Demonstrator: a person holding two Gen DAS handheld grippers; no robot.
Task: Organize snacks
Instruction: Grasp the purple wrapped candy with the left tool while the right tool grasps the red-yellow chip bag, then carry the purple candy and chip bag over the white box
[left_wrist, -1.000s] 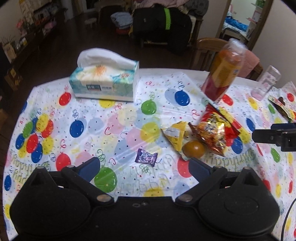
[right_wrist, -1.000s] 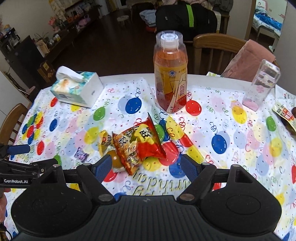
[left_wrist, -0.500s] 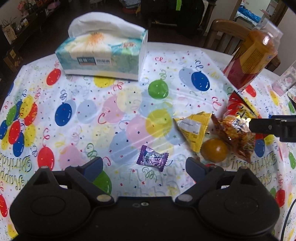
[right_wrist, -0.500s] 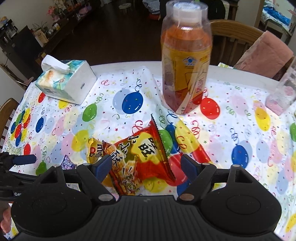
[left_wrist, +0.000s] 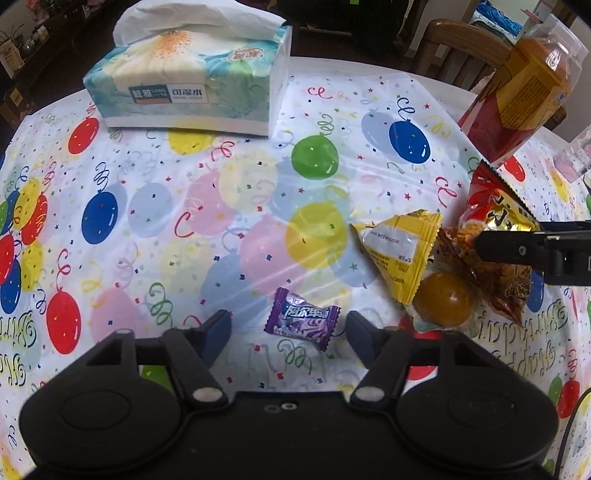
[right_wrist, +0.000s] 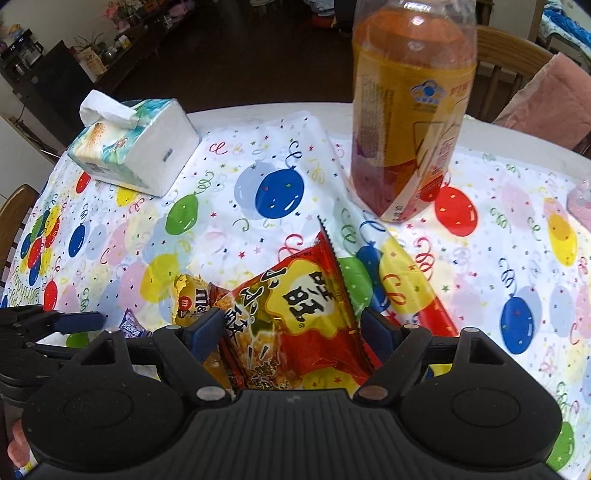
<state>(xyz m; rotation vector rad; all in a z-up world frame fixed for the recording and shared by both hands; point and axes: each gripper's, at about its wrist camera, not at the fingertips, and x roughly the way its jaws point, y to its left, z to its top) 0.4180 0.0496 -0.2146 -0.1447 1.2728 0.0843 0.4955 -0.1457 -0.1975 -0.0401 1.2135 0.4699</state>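
While fingers flank candy, spread

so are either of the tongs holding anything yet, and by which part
Nothing is held. The left tongs stand open around the purple candy; the right tongs stand open around the red snack bag, not closed on it.

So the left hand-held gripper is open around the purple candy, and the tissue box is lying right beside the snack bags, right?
Not quite. The left hand-held gripper is open around the purple candy, but the tissue box sits apart from the snack bags, across the table, as the left wrist view shows.
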